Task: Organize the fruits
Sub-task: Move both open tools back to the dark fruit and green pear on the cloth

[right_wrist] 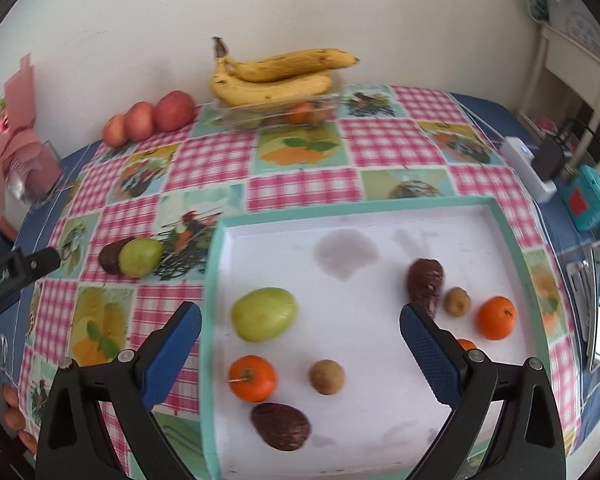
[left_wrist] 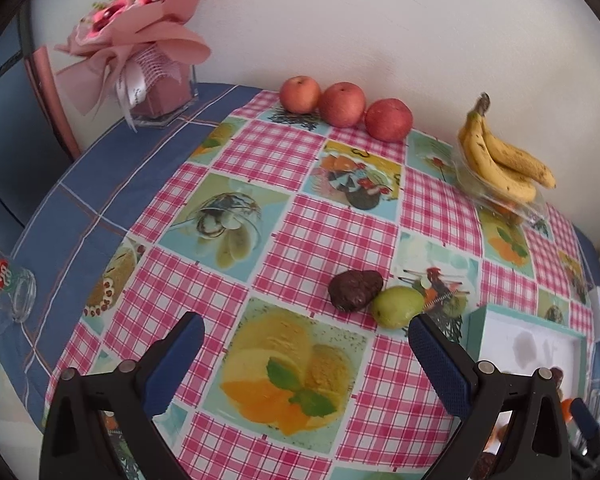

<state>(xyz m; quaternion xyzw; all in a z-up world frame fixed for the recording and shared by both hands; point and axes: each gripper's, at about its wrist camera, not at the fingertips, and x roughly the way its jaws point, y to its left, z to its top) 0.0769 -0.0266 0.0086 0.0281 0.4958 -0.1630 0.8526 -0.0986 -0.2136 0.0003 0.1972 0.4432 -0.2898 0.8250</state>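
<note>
We hold both grippers spread wide and empty: our left gripper (left_wrist: 306, 334) above the checked tablecloth (left_wrist: 332, 232), near a dark avocado (left_wrist: 355, 290) touching a green fruit (left_wrist: 398, 306); our right gripper (right_wrist: 300, 326) over the white tray (right_wrist: 512, 236) of loose fruit.
</note>
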